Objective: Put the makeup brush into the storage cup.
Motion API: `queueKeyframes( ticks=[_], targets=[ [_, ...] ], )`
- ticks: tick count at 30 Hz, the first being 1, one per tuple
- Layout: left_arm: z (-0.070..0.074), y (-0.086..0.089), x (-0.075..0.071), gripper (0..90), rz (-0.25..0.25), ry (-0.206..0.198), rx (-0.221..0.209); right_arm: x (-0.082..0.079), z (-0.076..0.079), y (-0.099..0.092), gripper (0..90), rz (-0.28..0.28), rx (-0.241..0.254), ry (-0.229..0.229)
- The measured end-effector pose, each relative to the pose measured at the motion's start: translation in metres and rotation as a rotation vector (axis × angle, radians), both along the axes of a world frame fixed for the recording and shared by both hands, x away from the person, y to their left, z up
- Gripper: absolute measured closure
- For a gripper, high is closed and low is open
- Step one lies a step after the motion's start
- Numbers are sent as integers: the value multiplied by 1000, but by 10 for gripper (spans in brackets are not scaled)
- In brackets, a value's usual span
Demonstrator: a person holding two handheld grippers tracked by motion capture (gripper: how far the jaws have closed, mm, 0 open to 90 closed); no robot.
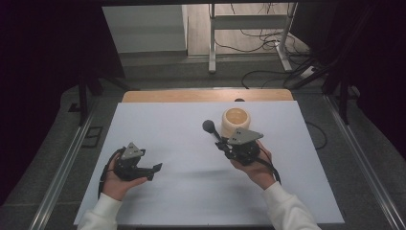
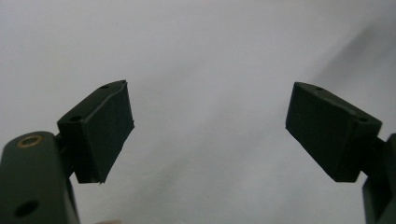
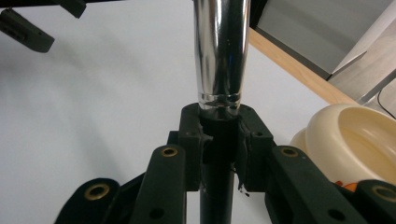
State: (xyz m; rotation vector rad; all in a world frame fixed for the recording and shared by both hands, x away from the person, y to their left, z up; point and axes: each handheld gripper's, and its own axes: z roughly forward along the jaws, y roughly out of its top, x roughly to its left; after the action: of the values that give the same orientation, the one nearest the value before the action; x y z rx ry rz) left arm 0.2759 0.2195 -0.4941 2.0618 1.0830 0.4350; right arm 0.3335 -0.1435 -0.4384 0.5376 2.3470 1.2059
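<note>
Right tool (image 1: 221,142) clamped on a round-headed utensil (image 1: 211,129) beside a cream bowl (image 1: 235,120), left tool (image 1: 154,170) apart.

From above the person's side, the high view looks forward and down across the whole white table (image 1: 191,153), with the floor and a desk frame (image 1: 249,33) filling the top of the frame and both forearms entering at the bottom.

The left gripper view sits very close behind the left gripper (image 2: 210,126), looking along its jaws at bare tabletop, the same white surface seen at lower left in the high view.

The right gripper view rides just behind the right gripper (image 3: 219,140), facing along a metal-handled tool (image 3: 220,51) toward the table's wooden far edge (image 3: 299,70). The cream bowl (image 3: 355,135) at its lower right also appears right of centre in the high view.
</note>
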Motion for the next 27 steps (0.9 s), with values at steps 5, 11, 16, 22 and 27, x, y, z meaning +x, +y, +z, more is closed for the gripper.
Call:
queueKeyframes(
  ticks=[5,11,16,22,27],
  targets=[
    [1,0,0,160,2,-1,-5,2,7,-4,746,-13,34,4],
    [2,-2,0,160,-8,0,-3,10,10,0,746,-21,66,21],
    [1,-1,1,160,-9,1,1,17,14,6,746,-21,98,29],
    [1,-1,1,160,-7,1,5,23,15,5,746,-19,133,33],
    [1,-3,1,160,-8,1,17,27,15,-1,746,-31,147,37]
  ],
)
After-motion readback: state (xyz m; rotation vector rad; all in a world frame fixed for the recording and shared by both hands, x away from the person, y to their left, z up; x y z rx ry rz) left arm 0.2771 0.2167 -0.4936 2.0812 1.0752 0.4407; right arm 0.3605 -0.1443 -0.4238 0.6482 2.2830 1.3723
